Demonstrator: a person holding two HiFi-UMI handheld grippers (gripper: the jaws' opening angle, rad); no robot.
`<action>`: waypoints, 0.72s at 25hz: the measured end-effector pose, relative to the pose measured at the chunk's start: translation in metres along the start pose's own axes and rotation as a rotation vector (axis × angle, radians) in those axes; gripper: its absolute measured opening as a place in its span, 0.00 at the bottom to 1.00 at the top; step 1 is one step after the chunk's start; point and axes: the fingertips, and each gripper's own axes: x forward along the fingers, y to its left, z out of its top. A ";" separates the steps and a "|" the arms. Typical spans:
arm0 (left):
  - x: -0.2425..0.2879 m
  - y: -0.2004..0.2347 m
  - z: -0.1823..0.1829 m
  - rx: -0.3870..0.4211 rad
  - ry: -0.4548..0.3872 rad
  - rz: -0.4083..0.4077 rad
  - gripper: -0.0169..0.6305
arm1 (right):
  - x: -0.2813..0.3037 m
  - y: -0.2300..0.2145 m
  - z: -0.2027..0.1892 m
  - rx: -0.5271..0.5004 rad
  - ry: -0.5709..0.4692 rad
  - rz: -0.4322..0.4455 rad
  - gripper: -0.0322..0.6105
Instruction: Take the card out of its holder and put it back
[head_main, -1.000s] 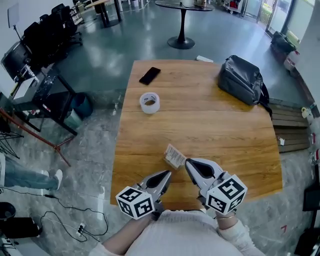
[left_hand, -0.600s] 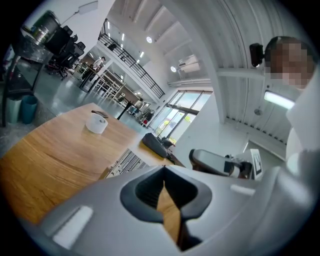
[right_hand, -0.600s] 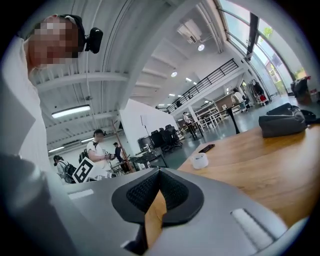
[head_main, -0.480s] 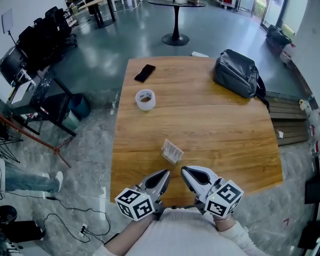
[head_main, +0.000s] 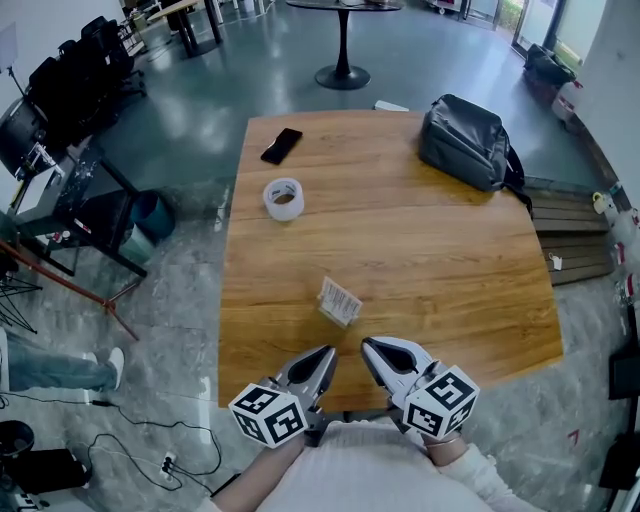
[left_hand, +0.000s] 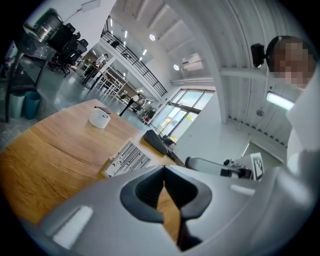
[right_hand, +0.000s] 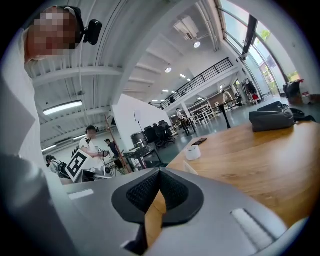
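The table (head_main: 400, 250) is wood with clear grain, smooth and faintly shiny. The card (head_main: 339, 301) is pale and printed; paper or plastic, I cannot tell. At the far right, the bag (head_main: 470, 143) is dark matt cloth. The phone (head_main: 282, 146) is glossy black. The left gripper (head_main: 326, 352) and right gripper (head_main: 368, 346) have smooth matt grey plastic shells. The right one's pads (right_hand: 142, 192) are black and finely textured. The far floor (head_main: 300, 60) is glossy.

The white, black-striped card (head_main: 339, 301) lies flat and skewed on the wooden table (head_main: 430, 250) near its front edge.
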 end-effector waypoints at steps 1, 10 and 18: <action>-0.001 0.001 -0.002 -0.007 0.004 0.001 0.04 | 0.001 0.001 -0.002 0.005 0.005 0.000 0.05; 0.000 -0.001 -0.006 0.012 0.024 -0.012 0.04 | 0.002 0.003 -0.005 0.000 0.013 -0.002 0.05; 0.001 0.000 -0.002 0.016 0.016 -0.008 0.04 | 0.003 0.002 -0.005 -0.005 0.021 -0.001 0.05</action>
